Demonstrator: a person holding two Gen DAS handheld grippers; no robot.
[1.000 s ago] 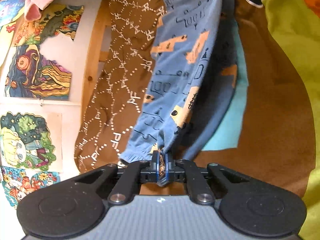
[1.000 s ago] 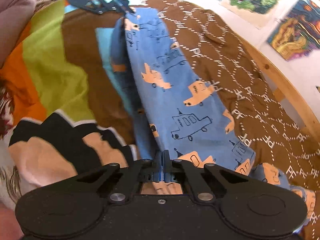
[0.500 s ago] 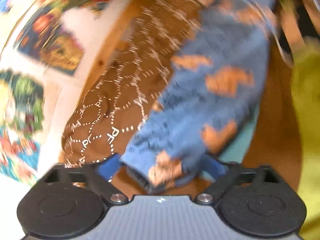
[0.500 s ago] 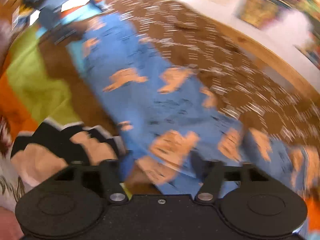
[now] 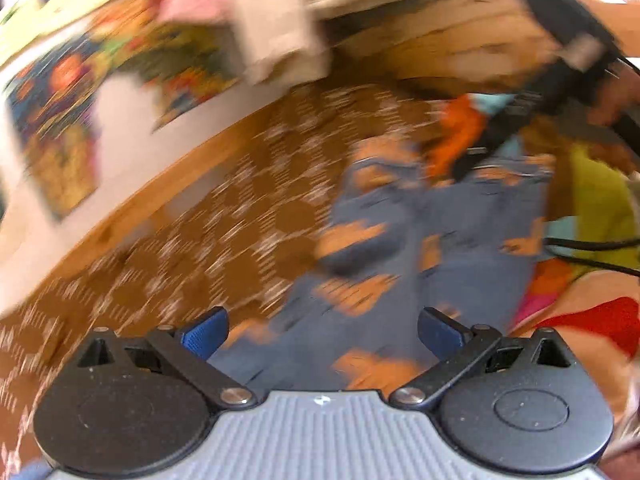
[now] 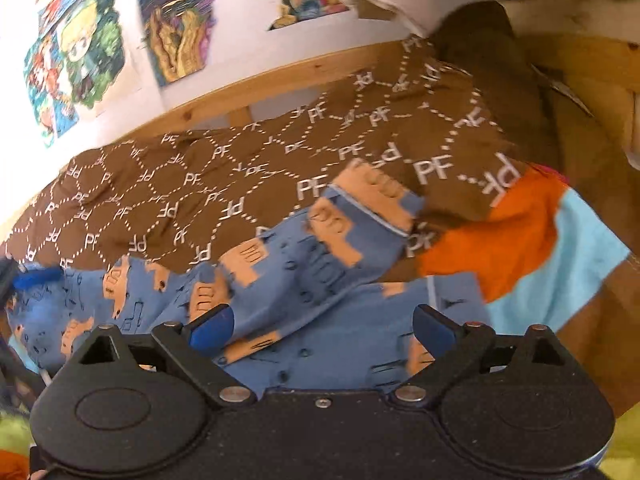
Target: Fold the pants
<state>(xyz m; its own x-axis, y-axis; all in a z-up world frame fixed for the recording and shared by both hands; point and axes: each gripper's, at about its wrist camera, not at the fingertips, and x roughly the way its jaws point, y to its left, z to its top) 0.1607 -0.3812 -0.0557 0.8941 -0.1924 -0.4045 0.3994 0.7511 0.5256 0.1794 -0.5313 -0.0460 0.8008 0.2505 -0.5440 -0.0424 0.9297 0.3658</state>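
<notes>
Blue pants with orange vehicle prints [image 5: 432, 248] lie on the bed, blurred in the left wrist view. They also show in the right wrist view [image 6: 304, 280], spread sideways with one end lying over the other. My left gripper [image 5: 320, 330] is open and empty just above the pants. My right gripper [image 6: 322, 326] is open and empty over the pants' near edge. The other gripper shows as a dark blurred shape [image 5: 532, 104] at the far end of the pants.
A brown blanket with white "PF" pattern [image 6: 240, 168] covers the bed beside a wooden rail [image 6: 280, 84]. Colourful drawings [image 6: 176, 24] hang on the white wall. An orange and light blue cloth [image 6: 520, 240] lies to the right. Pale fabric [image 5: 276, 20] hangs above.
Both grippers were shut on the pants' ends one second ago. They opened, let the pants drop onto the bed, and both views have swung round.
</notes>
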